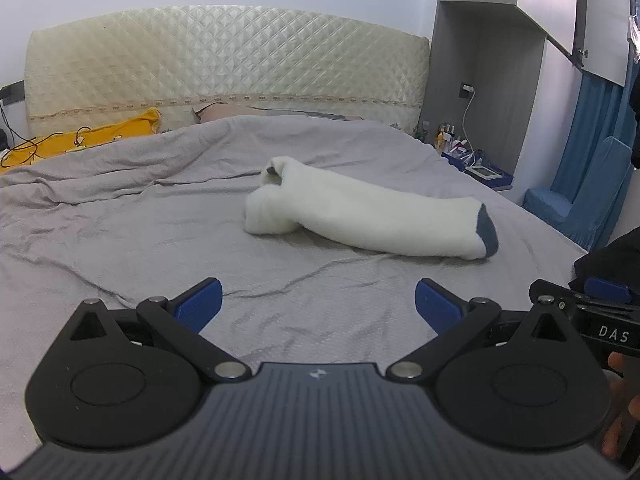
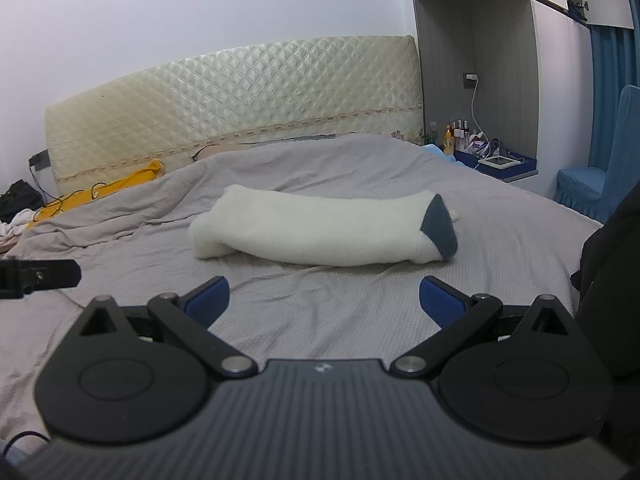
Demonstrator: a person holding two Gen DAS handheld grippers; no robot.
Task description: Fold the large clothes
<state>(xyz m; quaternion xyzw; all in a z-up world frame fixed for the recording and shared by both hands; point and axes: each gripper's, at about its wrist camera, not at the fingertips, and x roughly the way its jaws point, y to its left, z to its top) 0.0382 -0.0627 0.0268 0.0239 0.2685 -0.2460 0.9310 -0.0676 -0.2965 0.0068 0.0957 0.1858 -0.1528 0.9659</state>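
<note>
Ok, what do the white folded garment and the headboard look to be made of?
White garment: soft fleece or plush by its fuzzy, matte nap, with a dark grey patch at one end. Headboard: cream quilted cover, satin or faux leather, going by its diamond stitching and sheen.

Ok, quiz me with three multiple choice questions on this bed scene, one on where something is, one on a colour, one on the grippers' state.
1. Where does the folded white garment lie?
A. on the grey bedspread
B. on the blue chair
C. in a gripper

2. What colour is the patch at the garment's end?
A. red
B. dark blue-grey
C. yellow

3. How do the left gripper and right gripper stand?
A. both shut on cloth
B. one shut
C. both open, empty

Answers: 1 A, it rests mid-bed; 2 B, a dark blue-grey patch shows; 3 C, bare bedspread shows between both pairs of fingers.
</note>
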